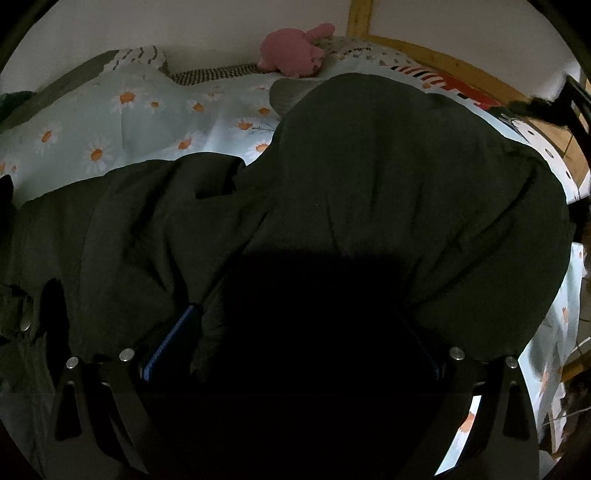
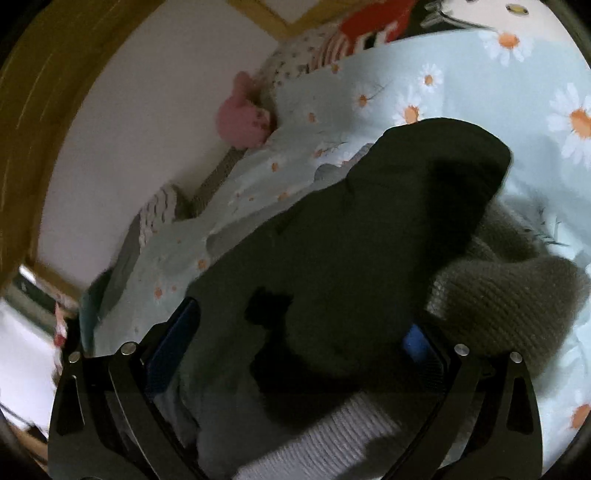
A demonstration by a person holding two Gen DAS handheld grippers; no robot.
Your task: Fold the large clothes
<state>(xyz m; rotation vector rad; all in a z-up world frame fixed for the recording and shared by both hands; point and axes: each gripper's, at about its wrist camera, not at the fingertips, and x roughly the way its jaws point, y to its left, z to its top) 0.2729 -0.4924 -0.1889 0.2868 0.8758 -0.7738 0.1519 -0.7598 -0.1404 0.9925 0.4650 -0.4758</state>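
a dark green jacket (image 1: 369, 192) is seen spread in heavy folds over a pale blue daisy-print bedsheet (image 1: 122, 122), filling most of the left wrist view. the left gripper (image 1: 295, 332) is pressed low against the jacket; its blue-padded fingers (image 1: 170, 339) are set wide apart, but the space between them is lost in deep shadow, so whether cloth is pinched there cannot be told. metal snaps (image 1: 26, 314) are visible on the garment's edge at the far left.

in the right wrist view, the right gripper (image 2: 299, 332) is shown with its blue pads (image 2: 415, 343) spread wide and a thick bunch of the jacket (image 2: 369, 240) lying between them; whether it is truly clamped cannot be told. a grey knitted garment (image 2: 509, 299) lies just beside the right finger, touching the jacket, and a lighter ribbed knit (image 2: 343, 435) is seen beneath the jacket near the camera.

a pink plush toy (image 1: 291, 51) rests against the white wall (image 1: 207, 26) at the far side of the bed, near a spotted pillow (image 1: 369, 51) and a wooden bed frame (image 1: 424, 51).
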